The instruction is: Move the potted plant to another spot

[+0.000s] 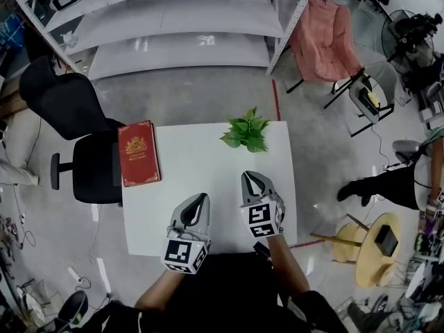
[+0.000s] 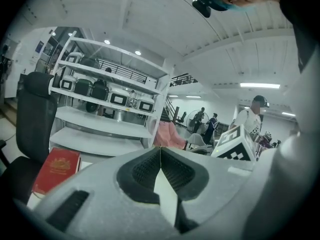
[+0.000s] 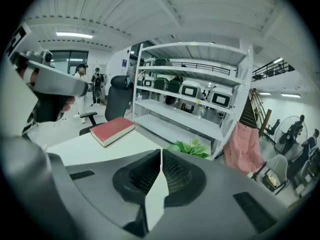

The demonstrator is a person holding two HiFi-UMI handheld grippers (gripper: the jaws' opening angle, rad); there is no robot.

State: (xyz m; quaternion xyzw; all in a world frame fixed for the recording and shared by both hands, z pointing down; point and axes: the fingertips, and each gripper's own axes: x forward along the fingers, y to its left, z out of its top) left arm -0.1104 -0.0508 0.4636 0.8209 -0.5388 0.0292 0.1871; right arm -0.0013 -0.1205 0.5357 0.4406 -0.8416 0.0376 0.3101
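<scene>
The small green potted plant (image 1: 245, 132) stands at the far right corner of the white table (image 1: 201, 179); its leaves (image 3: 192, 148) show just past the jaws in the right gripper view. My right gripper (image 1: 250, 180) is over the table's right half, short of the plant, jaws shut with nothing between them. My left gripper (image 1: 199, 201) hovers near the table's front middle, also shut and empty. In the left gripper view (image 2: 160, 150) the jaw tips meet.
A red book (image 1: 138, 152) lies at the table's left edge. A black office chair (image 1: 76, 134) stands to the left. White shelving (image 1: 173, 26) runs behind the table, with a pink chair (image 1: 325, 40) at right. A round wooden stool (image 1: 378, 248) sits lower right.
</scene>
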